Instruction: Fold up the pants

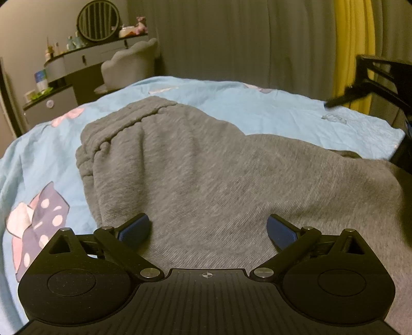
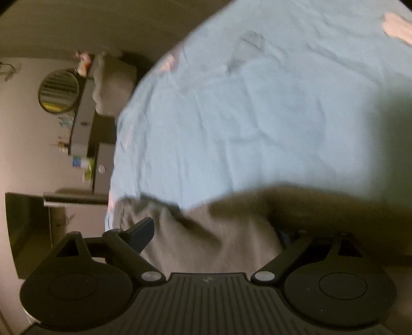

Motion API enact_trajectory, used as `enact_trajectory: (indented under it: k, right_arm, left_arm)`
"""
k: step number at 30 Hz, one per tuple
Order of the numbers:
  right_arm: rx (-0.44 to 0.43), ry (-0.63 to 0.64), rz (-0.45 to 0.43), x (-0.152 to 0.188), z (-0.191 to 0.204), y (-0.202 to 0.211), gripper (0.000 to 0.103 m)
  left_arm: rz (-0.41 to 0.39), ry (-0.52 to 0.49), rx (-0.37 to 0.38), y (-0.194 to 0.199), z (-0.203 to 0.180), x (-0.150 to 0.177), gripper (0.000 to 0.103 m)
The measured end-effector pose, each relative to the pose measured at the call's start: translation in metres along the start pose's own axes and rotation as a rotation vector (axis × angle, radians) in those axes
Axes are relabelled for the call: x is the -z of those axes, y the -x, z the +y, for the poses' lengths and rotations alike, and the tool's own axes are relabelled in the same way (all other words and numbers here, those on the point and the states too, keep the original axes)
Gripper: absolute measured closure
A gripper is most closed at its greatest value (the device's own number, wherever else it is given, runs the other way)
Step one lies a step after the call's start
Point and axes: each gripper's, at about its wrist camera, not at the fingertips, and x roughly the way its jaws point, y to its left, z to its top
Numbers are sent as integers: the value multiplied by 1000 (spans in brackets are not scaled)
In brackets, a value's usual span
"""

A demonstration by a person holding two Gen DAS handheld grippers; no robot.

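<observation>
Grey sweatpants (image 1: pixel 195 165) lie folded over on a light blue bed sheet (image 1: pixel 257 103), with the ribbed waistband at the far left. My left gripper (image 1: pixel 208 229) is open just above the near part of the pants, with its blue pads (image 1: pixel 135 229) apart and nothing between them. My right gripper (image 2: pixel 213 232) is rolled on its side and open over the pants (image 2: pixel 211 237). Its left finger (image 2: pixel 140 232) shows; its right finger is hidden under a grey fold. The right gripper also shows at the right edge of the left wrist view (image 1: pixel 373 82).
The sheet (image 2: pixel 257 116) has pink and dark polka-dot bow prints (image 1: pixel 38 219). A dressing table with a round mirror (image 1: pixel 97 20) and a padded grey chair (image 1: pixel 128 64) stand beyond the bed's far left. Grey and yellow curtains (image 1: pixel 352 38) hang behind.
</observation>
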Motion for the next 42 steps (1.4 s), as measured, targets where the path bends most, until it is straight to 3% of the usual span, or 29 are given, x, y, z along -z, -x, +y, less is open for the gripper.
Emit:
enact_trajectory:
  k: [2, 3, 4, 6, 12, 14, 15, 17, 18, 19, 21, 22, 23, 25, 27, 30, 32, 33, 35, 37, 38, 40, 42]
  right_arm:
    - [-13, -6, -116, -6, 2, 11, 13]
    - [-3, 9, -197, -7, 4, 20, 27]
    - [26, 21, -265, -8, 6, 27, 33]
    - [122, 64, -343, -8, 12, 38, 32]
    - [70, 126, -249, 32, 20, 56, 33]
    - [120, 168, -221, 45, 20, 50, 49]
    - [153, 177, -190, 47, 16, 46, 65]
    - [275, 162, -139, 49, 3, 31, 76]
    - [333, 177, -150, 47, -1, 26, 100]
    - [397, 209, -197, 44, 1, 26, 103]
    - [568, 262, -339, 45, 17, 38, 99]
    - [583, 268, -381, 47, 24, 46, 95]
    - [525, 265, -399, 51, 28, 59, 95]
    - [442, 285, -369, 64, 34, 75, 95]
    - [440, 357, -318, 87, 40, 81, 95]
    - [482, 379, -224, 107, 27, 70, 95]
    - [582, 340, -177, 110, 7, 57, 95]
    - [589, 321, -196, 111, -1, 58, 101]
    - [610, 268, -290, 116, 0, 76, 101]
    - [661, 253, -401, 123, 5, 103, 91]
    - [638, 234, -454, 126, 4, 125, 89]
    - [552, 164, -540, 138, -3, 179, 73]
    - [527, 96, -640, 157, -20, 245, 62]
  left_arm:
    - [-1, 0, 0, 0, 0, 0, 1]
    - [-1, 0, -1, 0, 0, 0, 1]
    - [-1, -1, -1, 0, -1, 0, 1]
    - [-2, 3, 0, -1, 0, 0, 1]
    - [-1, 12, 2, -2, 0, -1, 1]
    - [-1, 12, 4, -2, 0, -1, 1]
    - [-1, 12, 3, -2, 0, -1, 1]
    - [0, 14, 6, -1, 1, -1, 1]
    - [0, 13, 7, -1, 1, -1, 1]
    - [0, 11, 9, 0, 1, 0, 1]
    - [0, 12, 11, 1, 2, 0, 1]
    - [0, 12, 12, 1, 2, 0, 1]
    - [1, 12, 12, 0, 2, 0, 1]
    - [2, 12, 8, 0, 1, 0, 1]
    - [3, 13, 6, 0, 0, 0, 1]
    - [4, 16, 8, 0, 1, -1, 1]
    - [3, 7, 7, -1, 1, -1, 1]
    - [2, 3, 8, 0, 1, 0, 1]
    - [0, -1, 10, 1, 2, 0, 1]
    - [0, 4, 15, 1, 3, 1, 1]
    - [1, 4, 15, 1, 3, 1, 1]
    - [3, -3, 11, 1, 1, 1, 1]
    - [5, -9, 8, 2, 0, 1, 1]
